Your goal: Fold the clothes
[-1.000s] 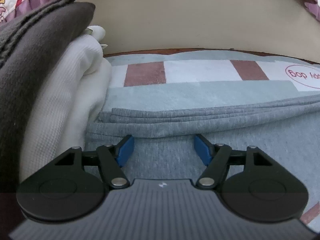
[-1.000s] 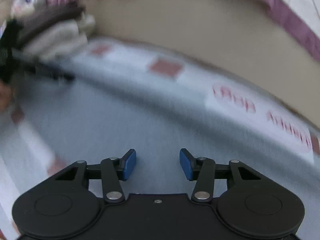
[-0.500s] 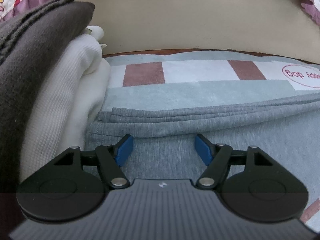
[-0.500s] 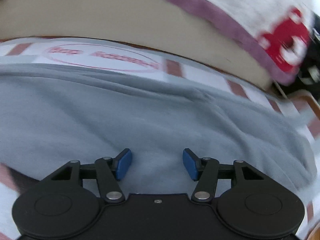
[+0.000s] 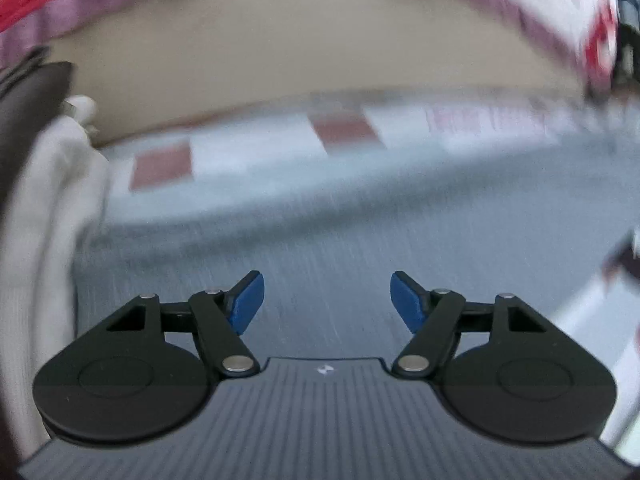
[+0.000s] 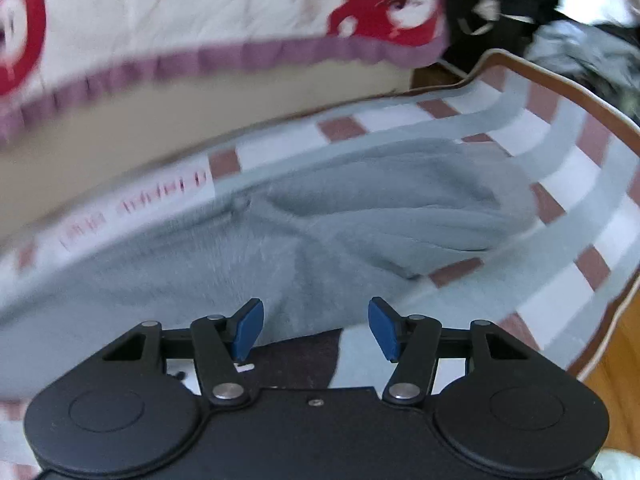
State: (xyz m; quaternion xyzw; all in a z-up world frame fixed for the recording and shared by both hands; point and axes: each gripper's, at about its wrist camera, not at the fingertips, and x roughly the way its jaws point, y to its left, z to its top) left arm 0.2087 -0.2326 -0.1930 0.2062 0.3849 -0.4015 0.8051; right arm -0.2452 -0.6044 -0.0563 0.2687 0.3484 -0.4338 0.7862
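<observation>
1. The left gripper [image 5: 327, 300] hangs over the grey garment [image 5: 320, 256], its jaws wide apart with nothing between them.
2. To its left sits a stack of folded clothes [image 5: 44, 208], white under dark; the view is blurred.
3. The right gripper [image 6: 316, 326] has its jaws opening, with nothing clamped; the grey garment [image 6: 360, 216] lies bunched just ahead of it on the striped mat [image 6: 568, 184].
4. Beyond the mat hangs a quilt [image 6: 200, 12] with a purple frill.

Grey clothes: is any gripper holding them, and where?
No. The left gripper is open; the right gripper jaws are opening, empty, above the grey garment.
</observation>
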